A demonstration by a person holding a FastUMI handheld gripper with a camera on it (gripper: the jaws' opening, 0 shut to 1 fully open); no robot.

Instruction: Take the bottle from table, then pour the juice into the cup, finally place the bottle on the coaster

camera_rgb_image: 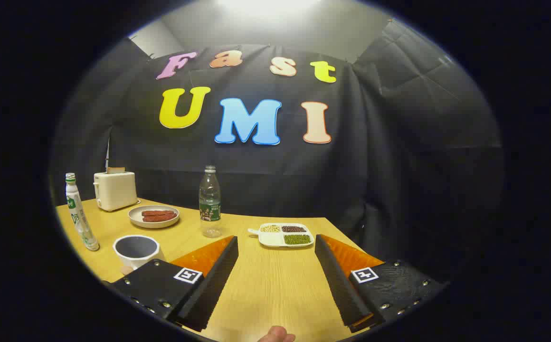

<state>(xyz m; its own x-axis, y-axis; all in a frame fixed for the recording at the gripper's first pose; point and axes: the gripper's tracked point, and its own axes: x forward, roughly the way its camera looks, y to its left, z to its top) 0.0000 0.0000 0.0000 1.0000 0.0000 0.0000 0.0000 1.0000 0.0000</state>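
Note:
A clear plastic bottle [210,202] with a green label stands upright on the wooden table [266,285], beyond my left finger and a little left of the gap. A white cup [136,249] with a dark inside sits just left of that finger, partly hidden by it. Further left stands a tall white bottle [80,216] with a green cap. My gripper [275,239] is open wide above the table, with nothing between its fingers. A small tan piece [124,270] shows beside the cup's base; I cannot tell what it is.
A white divided dish [282,235] of beans and grains lies just ahead of the fingers. A plate of reddish sausages [154,216] and a cream toaster [115,190] stand at the back left. The table's far right corner ends near the dish. A person's fingertip [278,335] shows nearest me.

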